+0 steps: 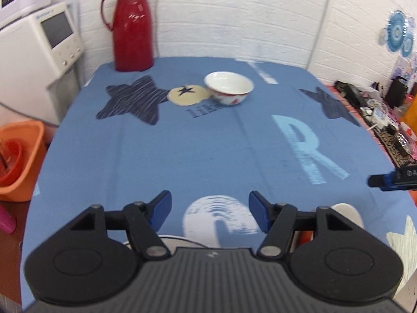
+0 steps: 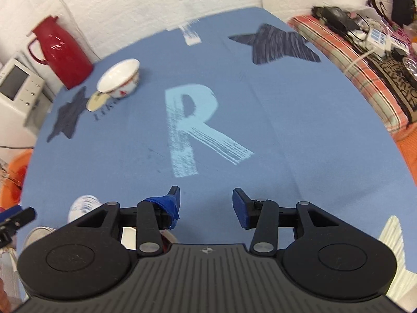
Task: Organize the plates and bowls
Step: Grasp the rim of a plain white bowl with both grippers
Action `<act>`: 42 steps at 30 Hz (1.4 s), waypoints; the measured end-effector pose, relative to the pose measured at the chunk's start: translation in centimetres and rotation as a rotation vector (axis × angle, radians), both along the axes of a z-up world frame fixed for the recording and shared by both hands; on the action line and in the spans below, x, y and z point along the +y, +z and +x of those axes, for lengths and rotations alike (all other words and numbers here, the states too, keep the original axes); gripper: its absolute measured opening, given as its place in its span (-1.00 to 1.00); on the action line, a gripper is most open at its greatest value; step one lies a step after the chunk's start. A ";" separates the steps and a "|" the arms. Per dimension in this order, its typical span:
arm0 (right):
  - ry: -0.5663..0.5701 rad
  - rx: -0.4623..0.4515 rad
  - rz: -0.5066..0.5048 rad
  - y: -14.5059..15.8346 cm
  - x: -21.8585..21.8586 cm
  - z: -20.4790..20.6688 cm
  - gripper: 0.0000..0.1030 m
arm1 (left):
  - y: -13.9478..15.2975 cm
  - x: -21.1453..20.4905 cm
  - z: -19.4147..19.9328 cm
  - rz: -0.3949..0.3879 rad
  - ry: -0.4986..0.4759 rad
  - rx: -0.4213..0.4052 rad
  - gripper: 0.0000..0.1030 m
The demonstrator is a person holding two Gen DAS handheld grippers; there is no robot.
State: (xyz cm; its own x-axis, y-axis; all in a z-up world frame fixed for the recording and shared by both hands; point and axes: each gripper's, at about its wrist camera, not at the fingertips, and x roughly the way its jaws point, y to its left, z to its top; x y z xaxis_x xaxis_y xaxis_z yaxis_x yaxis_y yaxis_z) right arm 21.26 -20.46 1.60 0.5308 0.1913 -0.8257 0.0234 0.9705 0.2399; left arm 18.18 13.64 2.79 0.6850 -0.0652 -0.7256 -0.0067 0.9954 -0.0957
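Observation:
A white bowl [image 1: 228, 87] with red marks on its outside stands upright on the blue tablecloth [image 1: 208, 143], far ahead of my left gripper [image 1: 210, 212]. That gripper is open and holds nothing. In the right wrist view the same bowl [image 2: 120, 78] sits far off to the upper left. My right gripper [image 2: 206, 206] is open above the near part of the cloth, below the printed letter R. White rims of dishes [image 2: 130, 237] show under the right gripper's body, mostly hidden. A white dish edge [image 1: 348, 212] peeks out behind the left gripper's right arm.
A red thermos jug [image 1: 132, 26] stands at the table's far left corner. An orange tub [image 1: 19, 159] holding a red bowl sits off the left edge. A white appliance [image 1: 39, 41] stands left. A cluttered side table [image 2: 365, 44] lies right. The right gripper's tip [image 1: 391, 178] shows at the right edge.

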 end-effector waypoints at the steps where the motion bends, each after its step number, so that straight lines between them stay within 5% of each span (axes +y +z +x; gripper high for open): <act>1: 0.009 0.012 0.008 -0.3 -0.1 0.2 -0.44 | -0.3 0.8 0.3 -0.004 0.016 0.009 0.25; 10: 0.153 0.014 0.114 -0.1 2.9 0.8 -0.43 | -2.2 0.2 3.6 -0.046 -0.015 0.075 0.25; 14: 0.239 0.014 0.023 0.3 5.6 0.3 -0.42 | -2.4 -1.8 4.2 -0.025 -0.063 0.070 0.25; 20: 0.224 0.084 0.002 -2.1 6.1 1.7 -0.41 | -2.6 -2.9 4.4 -0.031 -0.086 0.076 0.26; 27: 0.216 0.059 -0.082 -2.1 5.9 1.6 -0.40 | -3.2 -3.6 4.3 -0.046 -0.099 0.108 0.25; 36: 0.167 -0.003 0.060 0.5 2.1 -1.8 -0.39 | -2.6 -6.8 2.5 -0.058 -0.245 0.117 0.25; 40: 0.223 0.004 0.174 1.3 2.0 -3.4 -0.38 | -2.1 -7.7 1.5 -0.058 -0.282 0.114 0.26; 42: 0.249 0.018 0.151 1.1 2.8 -3.7 -0.38 | -2.2 -8.5 1.3 -0.060 -0.304 0.126 0.26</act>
State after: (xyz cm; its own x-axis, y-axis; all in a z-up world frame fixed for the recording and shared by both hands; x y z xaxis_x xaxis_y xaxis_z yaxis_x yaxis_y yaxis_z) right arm 17.53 -17.63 2.73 0.4371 0.4352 -0.7871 -0.2057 0.9003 0.3836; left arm 19.50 5.19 0.59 0.5323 -0.2981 -0.7923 0.2745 0.9462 -0.1715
